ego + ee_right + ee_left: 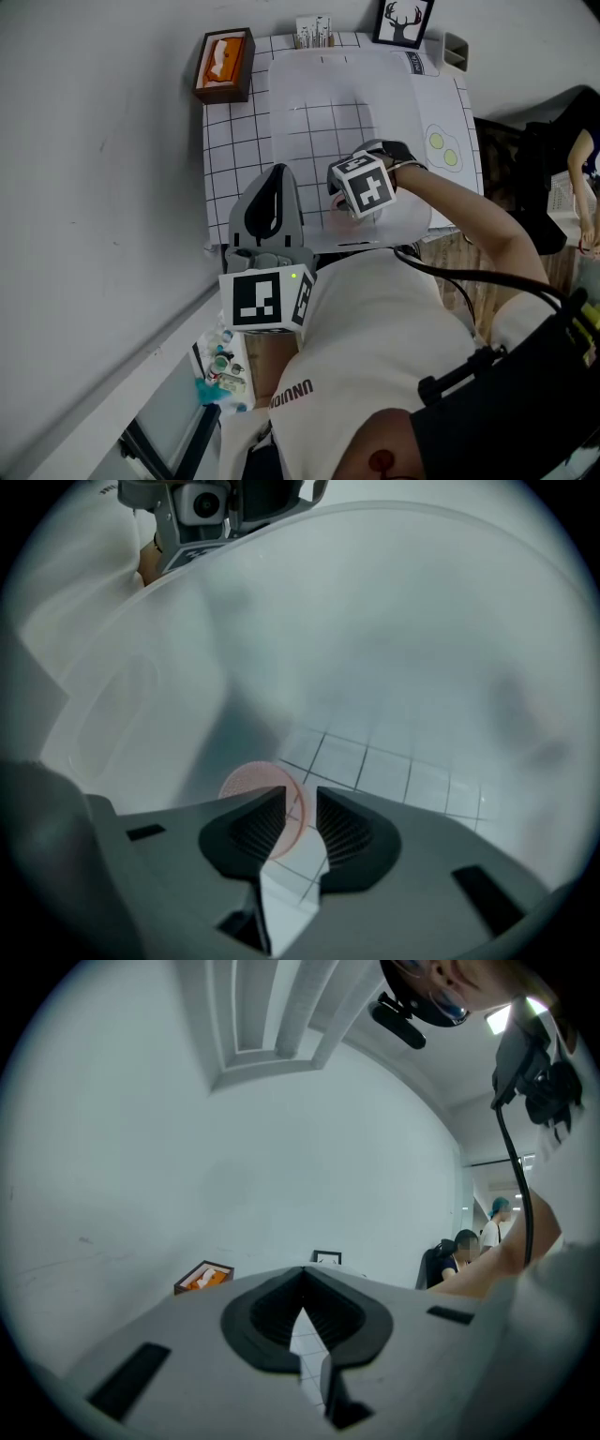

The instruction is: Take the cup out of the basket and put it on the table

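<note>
Inside the basket (314, 89), near its wall closest to the person, the right gripper (302, 794) pointed steeply down with its fingers (349, 825) spread. They straddled one side of the rim of a small pink cup (246, 782): one finger sat over the cup's mouth, the other outside the wall, with a sliver of gap visible, so the pads did not appear to be pressing. The cup stood upright on the basket floor, toward the near edge of the grid-marked desk (236, 141).

The cup looked thin, translucent and probably plastic, so likely very light, smooth and easy to tip or squeeze out of shape. Pinching the wall just below the rim with gentle pressure seemed the sensible hold.

The basket was a pale, see-through tub in the middle of the desk. The left gripper (302, 1281) hung level over the near left corner, its fingers pressed together at the tips, holding nothing.
</note>
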The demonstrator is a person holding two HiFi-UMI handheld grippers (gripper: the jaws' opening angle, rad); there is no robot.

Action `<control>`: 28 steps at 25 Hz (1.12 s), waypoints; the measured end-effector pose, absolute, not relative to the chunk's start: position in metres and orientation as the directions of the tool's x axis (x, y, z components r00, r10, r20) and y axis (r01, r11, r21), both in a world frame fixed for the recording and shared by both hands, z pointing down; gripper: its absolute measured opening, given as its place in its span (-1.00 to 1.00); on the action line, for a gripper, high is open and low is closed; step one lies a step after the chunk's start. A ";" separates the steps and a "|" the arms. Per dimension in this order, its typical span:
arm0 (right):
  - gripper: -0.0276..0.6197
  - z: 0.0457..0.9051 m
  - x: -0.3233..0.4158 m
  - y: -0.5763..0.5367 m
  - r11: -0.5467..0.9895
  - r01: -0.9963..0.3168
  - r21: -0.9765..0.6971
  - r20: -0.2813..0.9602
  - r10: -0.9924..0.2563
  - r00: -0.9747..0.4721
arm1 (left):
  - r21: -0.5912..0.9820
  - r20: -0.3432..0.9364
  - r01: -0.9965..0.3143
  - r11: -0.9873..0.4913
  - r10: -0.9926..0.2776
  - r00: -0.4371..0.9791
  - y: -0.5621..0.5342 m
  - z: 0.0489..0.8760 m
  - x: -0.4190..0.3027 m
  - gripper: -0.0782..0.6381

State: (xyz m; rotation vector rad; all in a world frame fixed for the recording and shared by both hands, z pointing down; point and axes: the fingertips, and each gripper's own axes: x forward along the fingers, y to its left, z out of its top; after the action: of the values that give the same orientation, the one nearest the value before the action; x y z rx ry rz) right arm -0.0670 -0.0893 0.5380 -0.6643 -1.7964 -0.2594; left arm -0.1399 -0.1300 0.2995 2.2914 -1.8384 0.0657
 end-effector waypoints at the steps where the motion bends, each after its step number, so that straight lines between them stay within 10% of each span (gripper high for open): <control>1: -0.56 0.539 -0.067 -0.090 0.817 0.556 -0.154 0.932 0.307 -0.193 | 0.130 0.160 -0.970 -0.204 -0.961 0.223 -0.130 0.299 -0.140 -0.75; 28: -0.79 0.544 -0.067 -0.093 0.826 0.548 -0.130 0.935 0.286 -0.209 | 0.129 0.160 -0.974 -0.188 -0.965 0.207 -0.132 0.299 -0.143 -0.75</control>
State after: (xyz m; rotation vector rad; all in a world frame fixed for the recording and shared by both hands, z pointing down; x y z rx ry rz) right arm -0.0669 -0.0930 0.5443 -0.6368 -1.8063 -0.2713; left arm -0.1425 -0.1316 0.2994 2.2760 -1.8586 0.0632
